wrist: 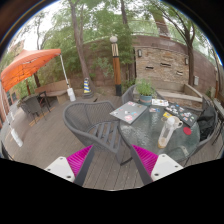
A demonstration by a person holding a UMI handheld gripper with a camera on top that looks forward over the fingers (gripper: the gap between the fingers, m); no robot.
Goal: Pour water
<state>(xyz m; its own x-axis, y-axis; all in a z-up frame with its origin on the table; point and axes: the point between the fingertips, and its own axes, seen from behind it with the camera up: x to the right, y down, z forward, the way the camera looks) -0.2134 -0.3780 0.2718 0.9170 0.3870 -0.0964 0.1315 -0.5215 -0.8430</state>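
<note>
My gripper [111,160] is open, with its two pink-padded fingers [78,158] spread wide and only wooden deck boards between them. A round glass patio table [155,122] stands ahead to the right. On it is a clear plastic bottle [170,132] with an orange-red cap, next to a small cup [185,130]. Both lie well beyond my right finger [146,158], out of touch. A paper or tablet [129,111] rests on the table's near-left part.
A grey wicker chair [92,122] stands just ahead between my fingers and the table. A dark bag [207,120] sits at the table's right. Far left are an orange parasol [30,68] and another table with chairs [40,100]. A fence and trees close the back.
</note>
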